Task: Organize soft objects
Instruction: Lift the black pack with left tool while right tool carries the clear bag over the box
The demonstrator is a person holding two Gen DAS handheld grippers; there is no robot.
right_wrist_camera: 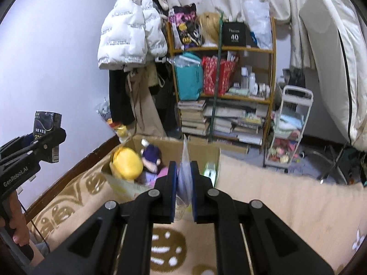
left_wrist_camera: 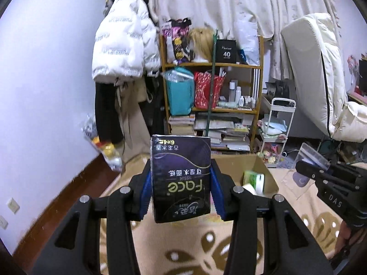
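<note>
The left tool point(left_wrist_camera: 181, 183) clamps a glossy dark rectangular tissue pack point(left_wrist_camera: 181, 178) between its blue pads, held above the patterned rug point(left_wrist_camera: 206, 247). The right tool point(right_wrist_camera: 184, 183) pinches a thin clear plastic pouch point(right_wrist_camera: 185, 174) near the open cardboard box point(right_wrist_camera: 206, 151) holding plush toys point(right_wrist_camera: 127, 166).

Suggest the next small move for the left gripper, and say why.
Probably carry the tissue pack forward over the box and release. The left gripper holds it short of the box, which already holds soft items; the right gripper is shut on a clear bag.
</note>
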